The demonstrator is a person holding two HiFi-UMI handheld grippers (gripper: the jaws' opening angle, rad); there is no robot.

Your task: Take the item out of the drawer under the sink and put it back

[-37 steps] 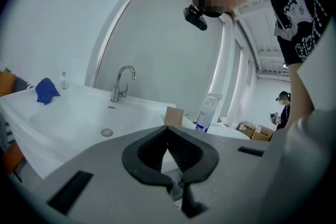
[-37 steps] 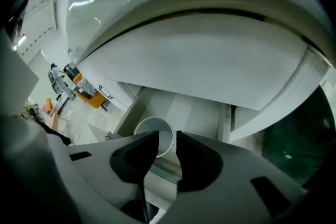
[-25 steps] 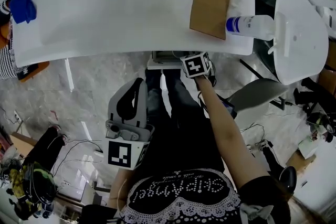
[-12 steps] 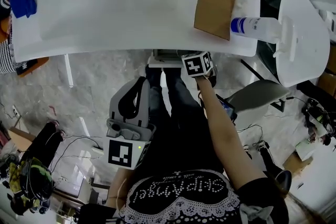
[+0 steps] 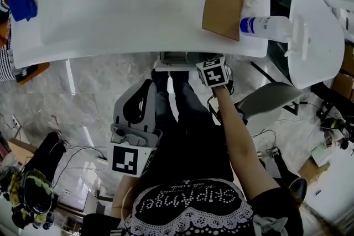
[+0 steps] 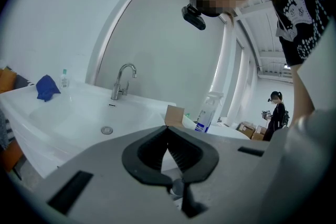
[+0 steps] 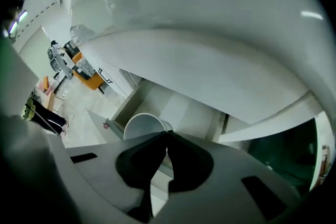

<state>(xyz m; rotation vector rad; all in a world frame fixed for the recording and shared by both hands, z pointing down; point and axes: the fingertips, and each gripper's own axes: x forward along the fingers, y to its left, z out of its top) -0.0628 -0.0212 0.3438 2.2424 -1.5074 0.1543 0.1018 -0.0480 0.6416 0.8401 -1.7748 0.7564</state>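
I see right gripper (image 7: 167, 135) jaws just closed, pinching rim of white cup (image 7: 140, 126) in open drawer (image 7: 163, 102), lower centre of frame; left gripper (image 6: 168, 131) jaws pressed together, empty

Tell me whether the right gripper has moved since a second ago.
Yes, slightly: the right gripper, by its marker cube, has drawn back from the sink's front edge toward the person. Its jaws have just been closing on a white cup.
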